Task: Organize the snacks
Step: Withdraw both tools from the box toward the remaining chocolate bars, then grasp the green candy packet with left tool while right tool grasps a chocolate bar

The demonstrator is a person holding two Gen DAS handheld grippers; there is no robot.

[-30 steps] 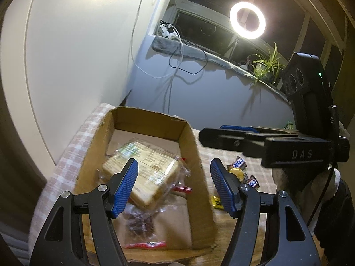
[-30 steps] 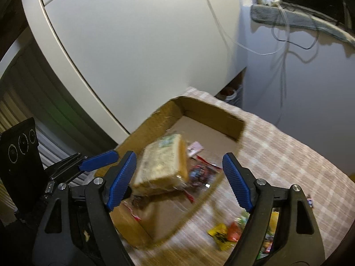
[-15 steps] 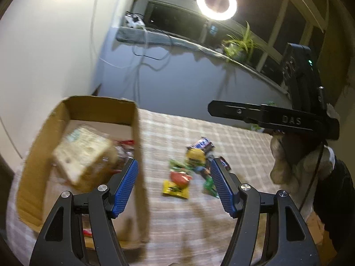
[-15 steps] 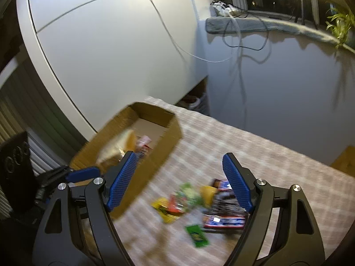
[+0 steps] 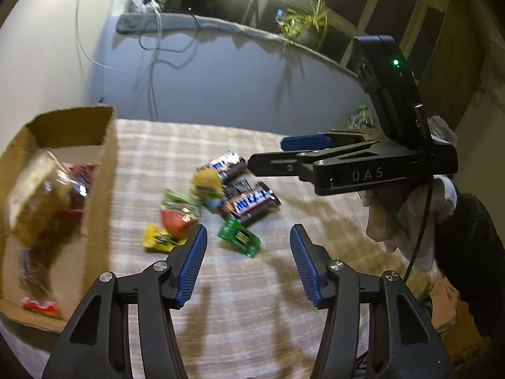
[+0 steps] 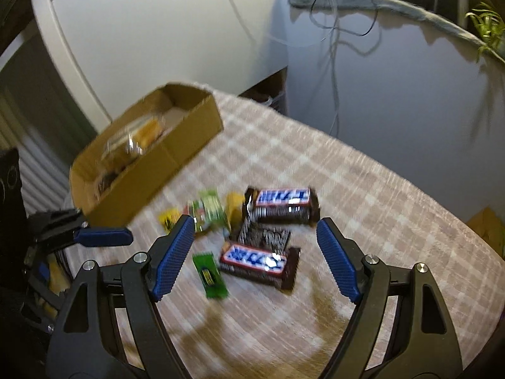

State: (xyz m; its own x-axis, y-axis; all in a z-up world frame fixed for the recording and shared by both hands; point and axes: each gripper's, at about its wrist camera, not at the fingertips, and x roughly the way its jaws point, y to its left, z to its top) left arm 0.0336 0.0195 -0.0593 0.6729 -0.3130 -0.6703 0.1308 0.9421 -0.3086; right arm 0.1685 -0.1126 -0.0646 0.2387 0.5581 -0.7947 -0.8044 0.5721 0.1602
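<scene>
Both grippers hover empty above a checked tabletop [image 6: 363, 170], fingers spread wide. Between the right gripper [image 6: 255, 252] fingers lie two Snickers multipacks [image 6: 258, 260] beside a green packet [image 6: 210, 276]. The left gripper [image 5: 247, 263] sits just before that packet. A cardboard box [image 6: 176, 154] well left holds wrapped bread [image 5: 34, 199] and blurred red-wrapped snacks.

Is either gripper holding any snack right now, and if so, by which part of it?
Nothing is held. The left gripper and the right gripper are both open and empty above the snack pile; the small green snack packet lies untouched on the checked tablecloth.
</scene>
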